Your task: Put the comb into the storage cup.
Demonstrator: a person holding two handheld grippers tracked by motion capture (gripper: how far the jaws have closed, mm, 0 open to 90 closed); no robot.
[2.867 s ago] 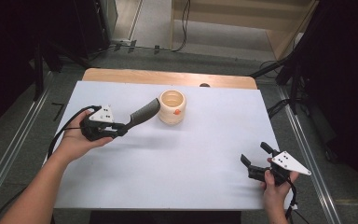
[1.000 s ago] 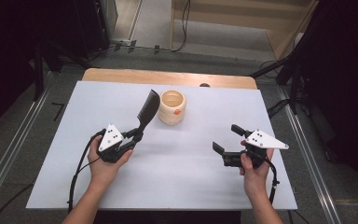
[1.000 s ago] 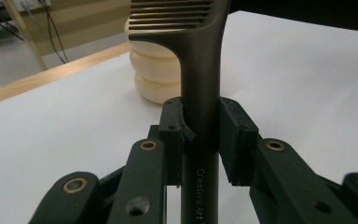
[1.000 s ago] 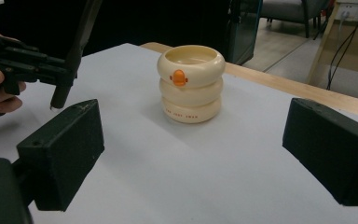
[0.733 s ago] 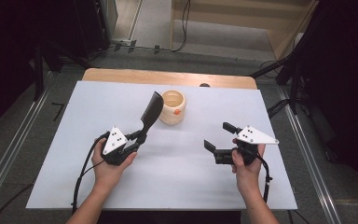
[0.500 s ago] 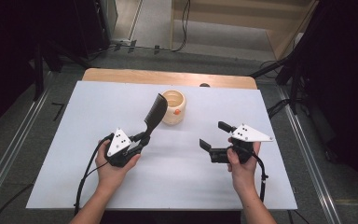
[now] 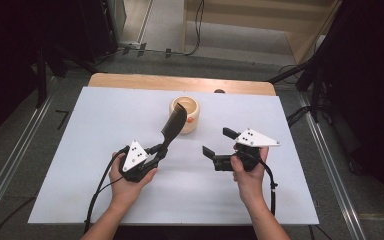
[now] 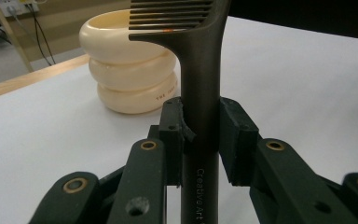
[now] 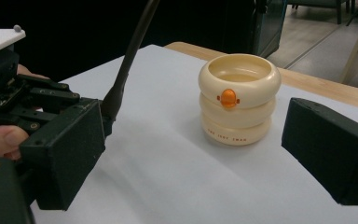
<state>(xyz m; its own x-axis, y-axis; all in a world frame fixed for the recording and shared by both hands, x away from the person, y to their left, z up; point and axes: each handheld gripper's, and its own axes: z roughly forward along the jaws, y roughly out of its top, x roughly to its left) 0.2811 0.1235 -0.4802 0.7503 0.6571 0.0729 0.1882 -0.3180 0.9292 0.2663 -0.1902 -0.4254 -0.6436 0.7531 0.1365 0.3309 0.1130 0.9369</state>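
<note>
Two tools over the white table (image 7: 80, 150): left tool (image 8: 200, 135) clamped on a dark comb (image 8: 200, 70), handle lettered "Creative Art", teeth up beside the cream ringed cup (image 9: 239, 98). Right tool (image 7: 219, 150) jaws apart, empty. Cup's small print unreadable, orange badge in front.

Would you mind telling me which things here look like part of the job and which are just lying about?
In hand, as far as I can judge:
- comb, clamped in the left gripper
- cream holder
- right gripper, open

Lying about:
- floor cables
- white table, merely the work surface
</note>
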